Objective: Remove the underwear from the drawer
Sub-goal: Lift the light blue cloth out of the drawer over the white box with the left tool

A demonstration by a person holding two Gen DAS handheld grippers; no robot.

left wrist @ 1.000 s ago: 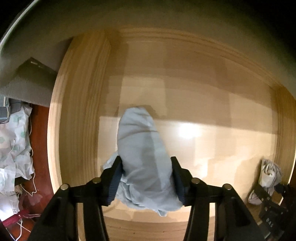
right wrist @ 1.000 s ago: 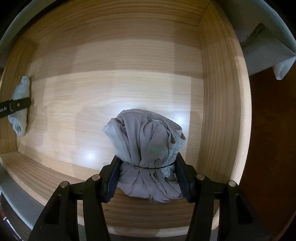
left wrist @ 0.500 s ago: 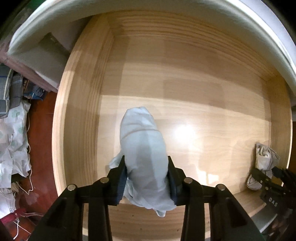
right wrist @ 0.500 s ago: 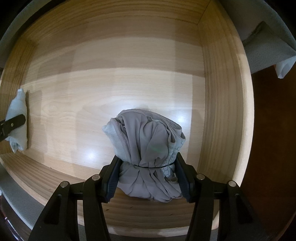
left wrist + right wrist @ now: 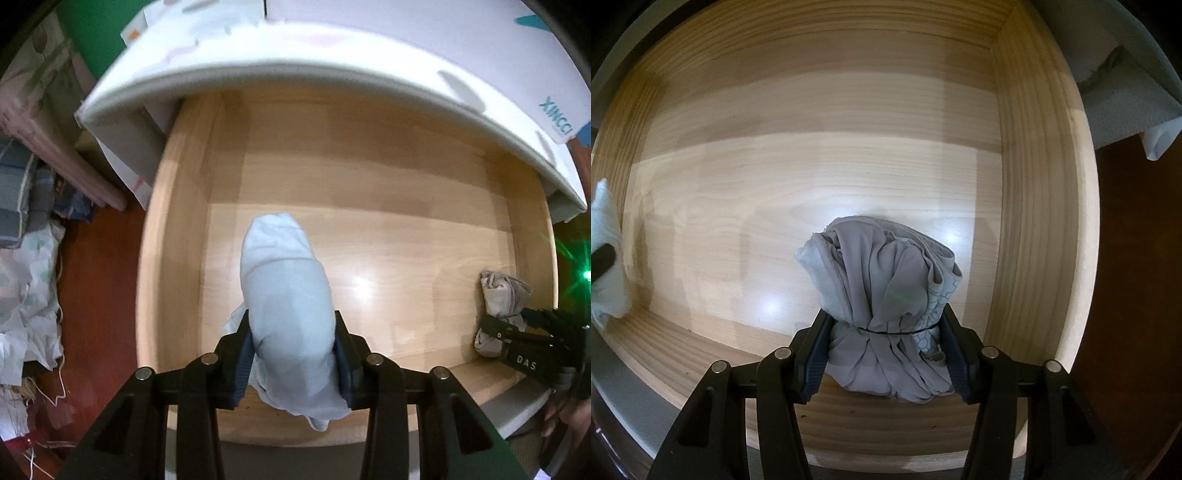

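A rolled pale blue underwear (image 5: 284, 288) hangs above the floor of the wooden drawer (image 5: 173, 240), with my left gripper (image 5: 293, 332) shut on its lower half. In the right wrist view, a grey underwear bundle (image 5: 882, 280), tied round with a thin black band, sits near the front wall of the drawer (image 5: 1034, 221). My right gripper (image 5: 886, 328) is shut on it at the band. Each gripper shows in the other's view: the right gripper (image 5: 517, 332) with the grey bundle (image 5: 502, 291) at the right, the pale blue underwear (image 5: 605, 229) at the left edge.
A white cabinet top (image 5: 332, 62) overhangs the back of the drawer. Crumpled cloth and bags (image 5: 26, 277) lie on the red-brown floor (image 5: 99, 295) to the left. A grey-white cloth (image 5: 1126, 103) hangs beyond the drawer's right wall.
My left gripper has closed tighter on the pale blue underwear and lifted it up away from the drawer floor. The right gripper and grey bundle have stayed put.
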